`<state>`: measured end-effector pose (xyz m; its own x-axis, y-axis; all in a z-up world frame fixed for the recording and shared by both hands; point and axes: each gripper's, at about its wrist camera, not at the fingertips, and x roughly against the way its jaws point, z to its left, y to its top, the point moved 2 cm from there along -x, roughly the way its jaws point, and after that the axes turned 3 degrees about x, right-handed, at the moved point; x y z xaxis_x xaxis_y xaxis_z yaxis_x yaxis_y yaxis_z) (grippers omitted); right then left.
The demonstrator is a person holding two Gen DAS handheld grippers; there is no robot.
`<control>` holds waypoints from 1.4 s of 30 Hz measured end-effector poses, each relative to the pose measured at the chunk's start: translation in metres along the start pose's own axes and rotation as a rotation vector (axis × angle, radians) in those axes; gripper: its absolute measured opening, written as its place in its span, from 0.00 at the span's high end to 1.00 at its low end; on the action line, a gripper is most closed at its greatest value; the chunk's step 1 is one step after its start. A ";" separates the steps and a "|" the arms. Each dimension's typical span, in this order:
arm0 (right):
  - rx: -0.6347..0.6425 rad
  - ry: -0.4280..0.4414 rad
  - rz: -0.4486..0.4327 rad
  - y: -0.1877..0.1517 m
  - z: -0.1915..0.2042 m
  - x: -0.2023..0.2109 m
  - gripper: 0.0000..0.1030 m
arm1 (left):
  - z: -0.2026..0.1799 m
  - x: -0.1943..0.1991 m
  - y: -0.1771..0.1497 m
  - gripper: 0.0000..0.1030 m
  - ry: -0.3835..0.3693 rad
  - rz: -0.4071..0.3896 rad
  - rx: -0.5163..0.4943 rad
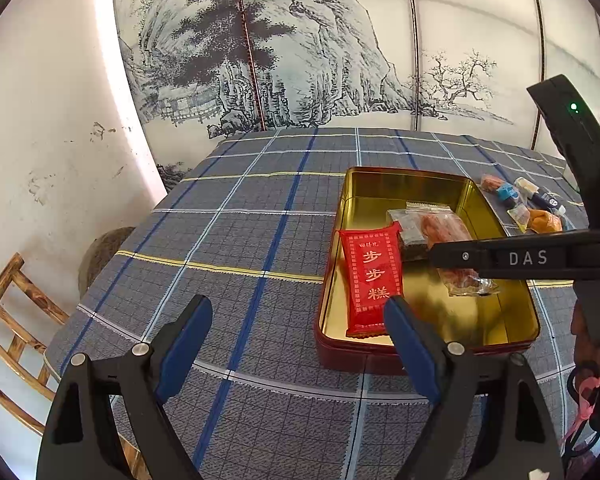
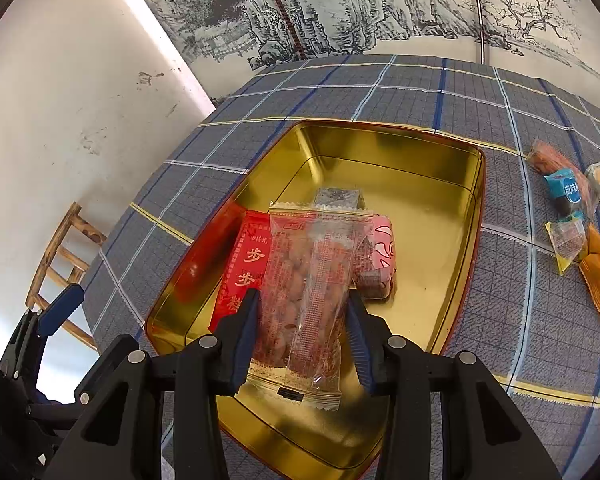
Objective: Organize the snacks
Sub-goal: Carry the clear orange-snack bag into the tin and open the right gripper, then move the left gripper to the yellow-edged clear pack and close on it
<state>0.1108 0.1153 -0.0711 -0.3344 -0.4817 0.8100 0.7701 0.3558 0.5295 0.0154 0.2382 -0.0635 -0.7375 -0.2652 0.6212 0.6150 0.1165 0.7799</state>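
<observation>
Grey plaid cloth: covers the tabletop (image 1: 260, 220), blue, white and yellow lines.
Wall: white plaster at left, ink landscape mural (image 1: 280, 60) behind the tabletop.
Chair: wooden chair (image 1: 16, 328) at the tabletop's left edge, partly seen.
Tin: gold-lined tin (image 2: 400, 148) with red outer wall, open, sits on the cloth, right of centre in the left view.
Left tongs: left tongs (image 1: 300, 320) spread wide, nothing between the blue pads, hovering just in front of the tin's near-left corner.
Right tongs: right tongs (image 2: 302, 312) clenched on a clear peanut packet (image 2: 312, 280), pads pressing its two long sides; packet held over the tin's near half, above the other packets. Whether it touches them, can't tell.
Red packet: red packet (image 1: 370, 276) with gold Chinese characters, lying inside the tin along its left wall.
Pink packet: pink packet (image 2: 382, 252) inside the tin, just right of the held packet, partly hidden.
Dark packet: dark packet (image 2: 336, 196) inside the tin, behind the others, mostly covered.
Loose snacks: loose snacks (image 2: 576, 216) on the cloth right of the tin, apart from it; orange, blue-labelled, yellow and clear wrappers clustered together, some touching.
</observation>
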 end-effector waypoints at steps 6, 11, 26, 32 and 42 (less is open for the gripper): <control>-0.008 0.007 -0.031 0.000 -0.002 0.007 0.58 | -0.001 0.000 0.000 0.17 0.002 0.001 0.001; -0.020 0.043 -0.114 -0.002 -0.007 0.032 0.58 | -0.002 0.001 0.001 0.17 0.003 -0.008 -0.003; -0.171 -0.235 -0.223 -0.073 -0.142 0.121 0.58 | -0.041 0.030 0.019 0.15 -0.003 -0.063 -0.091; -0.201 -0.440 -0.197 -0.107 -0.209 0.144 0.58 | -0.073 0.036 0.027 0.15 -0.100 -0.031 -0.139; -0.269 -0.509 -0.167 -0.138 -0.277 0.157 0.58 | -0.154 0.018 0.085 0.15 -0.484 0.148 -0.119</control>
<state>0.1026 -0.2314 -0.0865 -0.6296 -0.0454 0.7756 0.7732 0.0608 0.6312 0.0976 0.0956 0.0017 -0.6677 0.2218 0.7106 0.7291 0.0019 0.6844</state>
